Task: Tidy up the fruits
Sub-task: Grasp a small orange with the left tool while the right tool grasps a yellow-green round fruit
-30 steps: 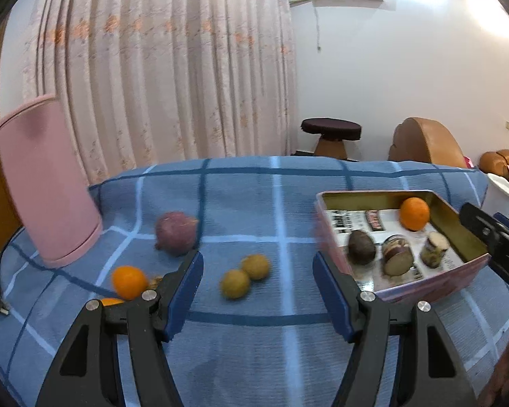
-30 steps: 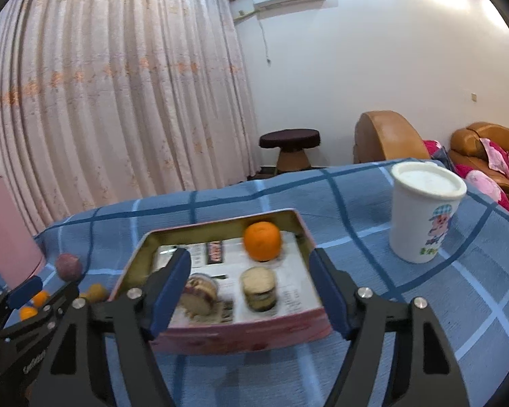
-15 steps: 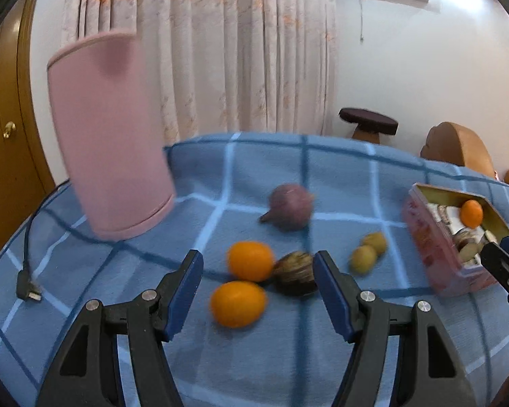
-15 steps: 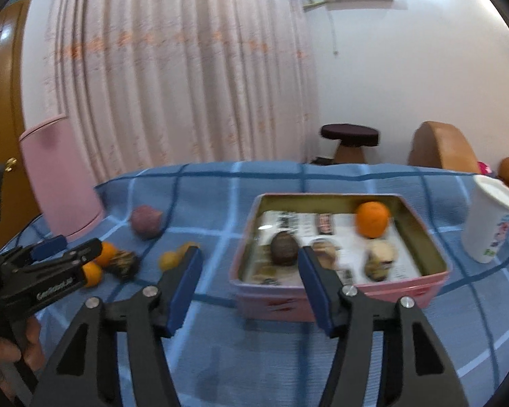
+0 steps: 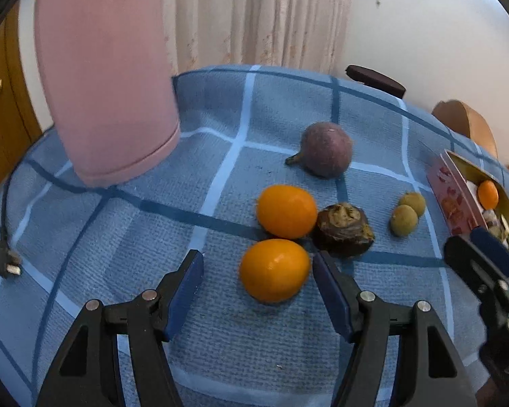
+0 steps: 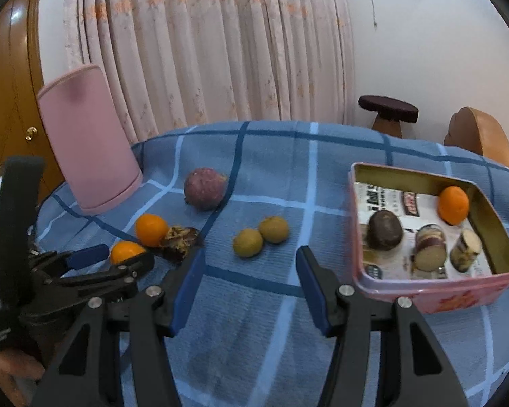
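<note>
Between closing left hand-held gripper (image 5: 256, 273) pads: near orange (image 5: 274, 269), untouched.

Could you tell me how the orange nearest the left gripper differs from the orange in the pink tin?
The near orange lies loose on the blue cloth between the closing left gripper fingers, unpressed; the tin orange sits inside the pink tin, in its far corner. Both are orange and smooth.

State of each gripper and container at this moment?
left gripper: closing, near orange between the jaws, pads not touching it
right gripper: open, empty
tin box: lidless, holds fruit
pink container: upright on the cloth
</note>
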The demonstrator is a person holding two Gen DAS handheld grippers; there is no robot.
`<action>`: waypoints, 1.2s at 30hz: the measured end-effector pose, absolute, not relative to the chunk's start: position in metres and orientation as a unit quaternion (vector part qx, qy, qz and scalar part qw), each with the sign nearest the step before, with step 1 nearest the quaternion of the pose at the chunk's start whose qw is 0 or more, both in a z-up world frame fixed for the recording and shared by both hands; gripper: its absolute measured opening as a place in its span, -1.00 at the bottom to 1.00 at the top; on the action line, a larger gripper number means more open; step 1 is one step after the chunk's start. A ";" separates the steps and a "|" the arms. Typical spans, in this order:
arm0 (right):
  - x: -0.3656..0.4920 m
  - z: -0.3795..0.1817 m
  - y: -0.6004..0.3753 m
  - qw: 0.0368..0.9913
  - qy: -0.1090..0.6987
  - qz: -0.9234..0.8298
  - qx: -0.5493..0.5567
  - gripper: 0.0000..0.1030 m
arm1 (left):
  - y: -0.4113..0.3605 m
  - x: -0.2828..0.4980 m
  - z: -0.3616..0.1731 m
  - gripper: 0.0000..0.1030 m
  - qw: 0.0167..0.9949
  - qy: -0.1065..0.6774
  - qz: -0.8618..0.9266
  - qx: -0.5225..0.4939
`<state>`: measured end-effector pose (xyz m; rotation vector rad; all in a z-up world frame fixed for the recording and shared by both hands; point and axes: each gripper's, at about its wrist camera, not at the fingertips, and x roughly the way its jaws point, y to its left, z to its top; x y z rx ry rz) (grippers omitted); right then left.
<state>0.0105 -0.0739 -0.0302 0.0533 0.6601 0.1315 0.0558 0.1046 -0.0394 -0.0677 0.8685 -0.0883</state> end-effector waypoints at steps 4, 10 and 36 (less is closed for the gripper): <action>0.031 -0.038 -0.072 0.932 0.355 0.048 0.045 0.14 | 0.106 0.055 -0.037 -0.14 0.907 0.414 -0.058 -0.052; 0.057 -0.049 -0.066 0.915 0.397 0.035 0.058 0.03 | 0.109 0.047 -0.023 -0.21 0.927 0.373 -0.019 -0.034; 0.016 -0.034 -0.083 0.927 0.349 0.127 0.057 -0.37 | 0.133 0.033 -0.004 -0.21 0.953 0.290 0.022 -0.082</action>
